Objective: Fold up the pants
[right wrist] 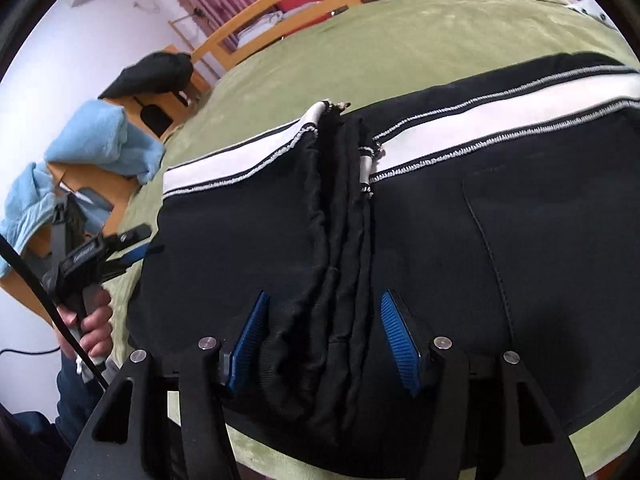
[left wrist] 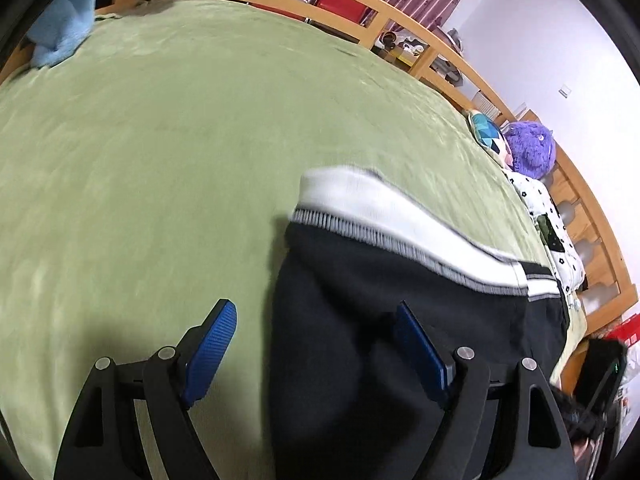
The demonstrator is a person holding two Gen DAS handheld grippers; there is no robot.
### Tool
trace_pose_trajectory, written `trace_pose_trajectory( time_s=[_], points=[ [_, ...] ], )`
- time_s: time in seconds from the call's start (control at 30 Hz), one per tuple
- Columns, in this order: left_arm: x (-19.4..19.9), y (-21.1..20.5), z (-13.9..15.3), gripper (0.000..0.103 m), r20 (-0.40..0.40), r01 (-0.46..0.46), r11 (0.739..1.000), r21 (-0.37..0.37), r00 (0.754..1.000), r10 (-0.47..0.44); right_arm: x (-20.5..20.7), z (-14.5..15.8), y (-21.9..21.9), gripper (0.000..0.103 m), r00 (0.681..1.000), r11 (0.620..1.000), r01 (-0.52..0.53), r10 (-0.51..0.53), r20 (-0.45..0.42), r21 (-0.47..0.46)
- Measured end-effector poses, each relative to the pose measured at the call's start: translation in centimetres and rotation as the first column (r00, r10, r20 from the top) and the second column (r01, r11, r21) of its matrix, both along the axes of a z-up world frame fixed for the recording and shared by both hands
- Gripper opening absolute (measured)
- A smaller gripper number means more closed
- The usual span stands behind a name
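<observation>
left wrist view: left gripper (left wrist: 316, 340) with its blue ribbed pads spread wide, nothing pinched, one finger over green, the other over dark cloth. black knit pants with a white side stripe (left wrist: 384, 288) lie flat at 4 o'clock on the green plush bedspread (left wrist: 160, 152), left edge just between the jaws. light blue fleece blanket (left wrist: 60, 28) at 10 o'clock on the bed's far corner, purple plush toy (left wrist: 532, 152) and patterned cushion (left wrist: 486, 132) at 2 o'clock by the wooden bed rail (left wrist: 424, 36). well apart from the pants, not in the way.

right wrist view: right gripper (right wrist: 324, 344) jaws apart, straddling a bunched black ridge of cloth (right wrist: 344, 240) at 6 o'clock; pads not pressing it as far as i can tell. pants fill the centre, stripe running 9 to 2 o'clock. person's hand (right wrist: 94, 328) with the other tool at 8 o'clock, off the pants' left edge.

progress, my read: looks folded over once lengthwise, legs stacked; the crosswise folds are left. the bunched ridge in the middle needs flattening or it'll lump the next fold. bedspread around is free enough.
</observation>
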State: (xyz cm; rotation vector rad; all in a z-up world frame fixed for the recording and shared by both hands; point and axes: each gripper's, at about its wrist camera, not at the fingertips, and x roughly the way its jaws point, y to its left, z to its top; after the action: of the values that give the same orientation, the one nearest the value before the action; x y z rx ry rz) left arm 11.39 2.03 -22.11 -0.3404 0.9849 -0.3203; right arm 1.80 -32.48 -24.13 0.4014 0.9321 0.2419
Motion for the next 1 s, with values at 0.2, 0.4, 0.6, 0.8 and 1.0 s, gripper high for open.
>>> trace_pose_trajectory(
  time_s=[0.2,0.4,0.6,0.8,1.0],
  points=[
    [5.3,-2.0,-1.5,0.063,-0.059,0.047,0.997,-0.063,0.997,-0.050,-0.7,-0.7,-0.1,0.058,1.000,1.000,-0.020,0.020,0.013,0.006],
    [6.1,-1.8,1.6,0.030,0.026,0.094,0.985,-0.143,0.995,-0.091,-1.5,-0.2,-1.3,0.026,0.999,0.999,-0.015,0.013,0.042,0.035],
    [6.7,-1.9,-1.6,0.049,-0.093,0.030,0.995,-0.098,0.995,-0.039,-1.4,-1.0,-1.6,0.031,1.000,0.999,0.003,-0.004,0.021,0.050],
    [2.2,-0.5,-1.0,0.073,-0.106,0.029,0.999,-0.027,0.994,-0.031,-3.5,0.7,-2.1,0.041,1.000,0.999,0.015,-0.016,0.022,0.031],
    [-1.0,-1.1,-2.2,0.077,-0.124,0.063,0.998,-0.007,0.990,-0.063,-8.2,3.6,-8.0,0.056,0.958,0.963,0.268,-0.261,0.119,-0.043]
  ],
)
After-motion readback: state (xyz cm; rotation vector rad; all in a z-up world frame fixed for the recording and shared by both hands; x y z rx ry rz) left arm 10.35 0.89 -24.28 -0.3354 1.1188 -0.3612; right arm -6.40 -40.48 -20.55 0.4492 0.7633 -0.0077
